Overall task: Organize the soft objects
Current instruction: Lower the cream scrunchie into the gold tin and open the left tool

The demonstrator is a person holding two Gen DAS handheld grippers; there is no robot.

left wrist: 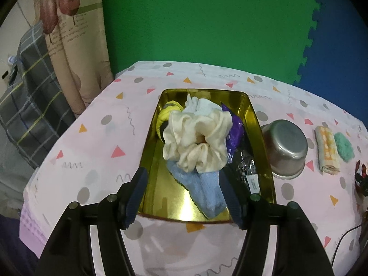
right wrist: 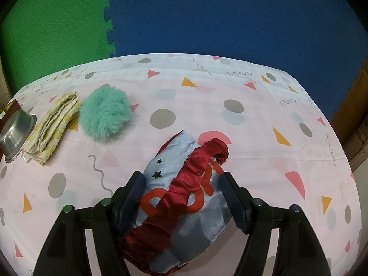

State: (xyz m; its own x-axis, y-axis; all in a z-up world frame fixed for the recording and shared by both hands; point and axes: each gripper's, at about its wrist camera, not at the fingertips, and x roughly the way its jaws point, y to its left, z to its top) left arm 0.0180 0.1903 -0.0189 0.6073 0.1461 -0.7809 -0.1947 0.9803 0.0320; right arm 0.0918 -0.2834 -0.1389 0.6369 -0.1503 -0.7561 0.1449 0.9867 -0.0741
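A gold tin tray sits mid-table and holds a cream scrunchie, a light blue sock, a yellow toy, a white cloth and a purple packet. My left gripper is open over the tray's near end, straddling the sock without holding anything. My right gripper is open around a light blue satin cap with a red band that lies on the table. A teal fuzzy scrunchie and a folded yellow towel lie to the left.
An upturned steel bowl stands right of the tray, also seen in the right wrist view. The table has a pink patterned cloth. Green and blue foam mats lie beyond. A cable runs at the table's right edge.
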